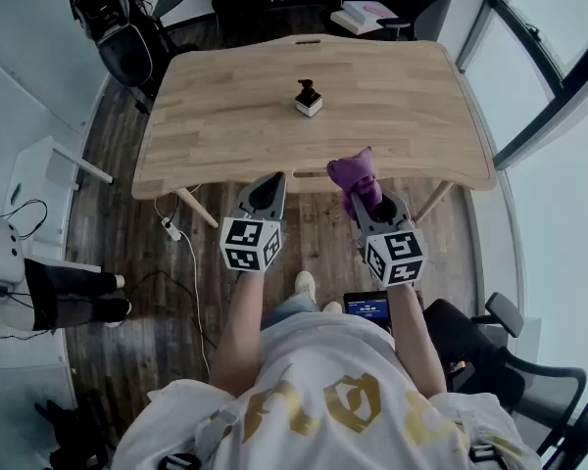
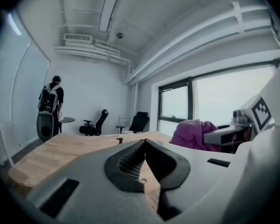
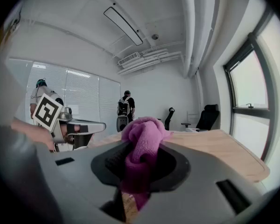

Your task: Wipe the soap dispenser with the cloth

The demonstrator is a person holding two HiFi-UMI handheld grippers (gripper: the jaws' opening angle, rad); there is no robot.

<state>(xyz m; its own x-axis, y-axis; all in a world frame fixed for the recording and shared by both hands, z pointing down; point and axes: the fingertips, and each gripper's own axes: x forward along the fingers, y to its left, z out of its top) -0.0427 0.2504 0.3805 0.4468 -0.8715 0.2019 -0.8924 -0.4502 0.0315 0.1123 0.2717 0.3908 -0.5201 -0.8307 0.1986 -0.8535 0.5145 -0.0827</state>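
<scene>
Head view shows soap dispenser [image 1: 309, 98] far on the desk [image 1: 225, 116]; gripper views reveal left claw [image 2: 143, 142] closed, empty, right claw [image 3: 139, 149] clamping purple cloth [image 3: 143, 130]

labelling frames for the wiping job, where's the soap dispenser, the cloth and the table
soap dispenser [image 1: 309, 100], head view, middle of its body
cloth [image 3: 142, 130], right gripper view, its bunched purple top
table [image 1: 407, 116], head view, bare wood toward its right end

Far beyond the left tool [image 2: 144, 142], the soap dispenser [image 2: 120, 140] shows only its top, too small for detail. The cloth [image 3: 142, 134] has its lower end hidden between the jaws of the right tool [image 3: 139, 164].
</scene>
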